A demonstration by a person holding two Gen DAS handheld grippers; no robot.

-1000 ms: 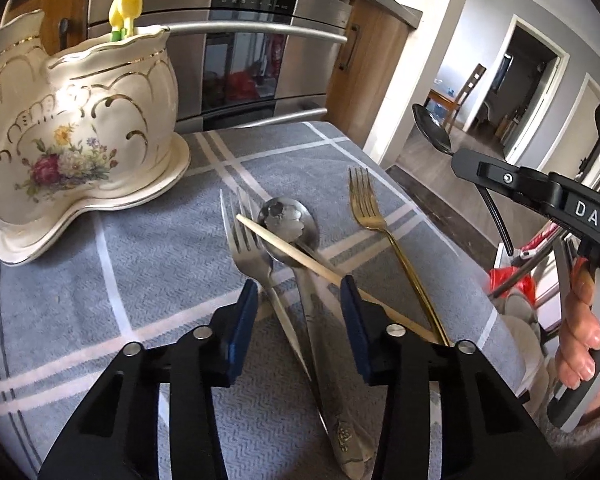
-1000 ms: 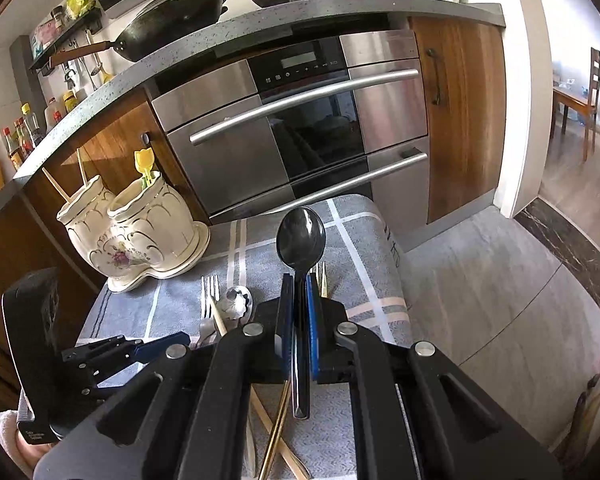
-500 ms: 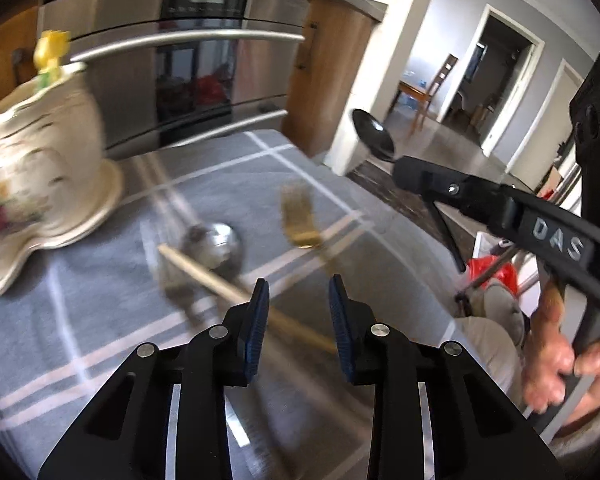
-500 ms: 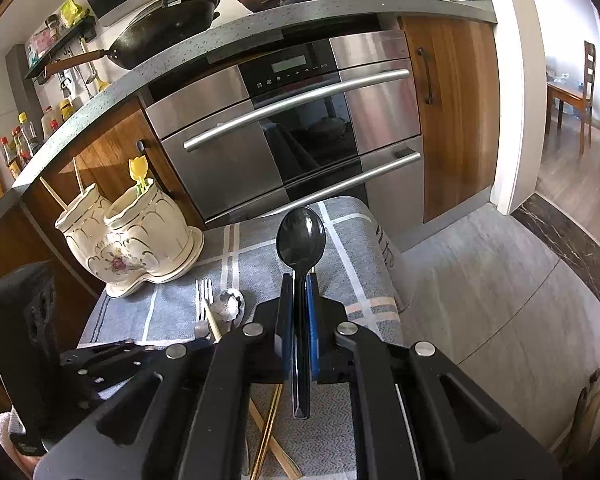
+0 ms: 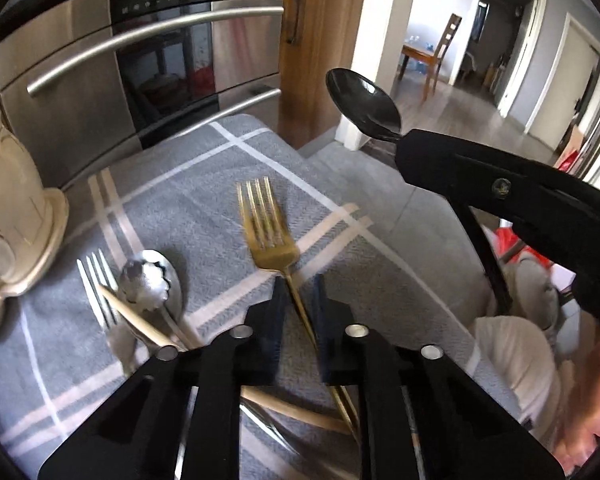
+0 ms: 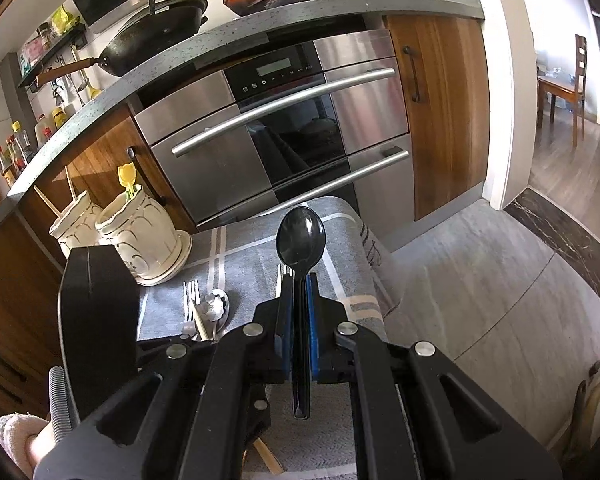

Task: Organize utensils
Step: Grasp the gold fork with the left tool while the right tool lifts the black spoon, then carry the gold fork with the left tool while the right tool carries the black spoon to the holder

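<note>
My left gripper [image 5: 298, 292] is open, its jaws straddling the handle of a gold fork [image 5: 266, 232] that lies on the grey checked cloth [image 5: 204, 184]. A silver fork [image 5: 100, 292], a silver spoon [image 5: 152, 284] and a wooden chopstick [image 5: 140, 320] lie crossed to its left. My right gripper [image 6: 300, 292] is shut on a black spoon [image 6: 301, 240], bowl up, held above the cloth; the black spoon also shows in the left wrist view [image 5: 362, 106]. Two cream ceramic holders [image 6: 140, 232] stand at the cloth's back left.
A steel oven [image 6: 284, 128] with bar handles stands right behind the cloth. The table's right edge drops to a tiled floor [image 6: 480, 280]. One holder [image 5: 8, 216] is close on the left of my left gripper.
My left gripper has swung right from the silver spoon and chopstick to the gold fork and narrowed around its handle. The right gripper still holds the black spoon, nearly unmoved.
</note>
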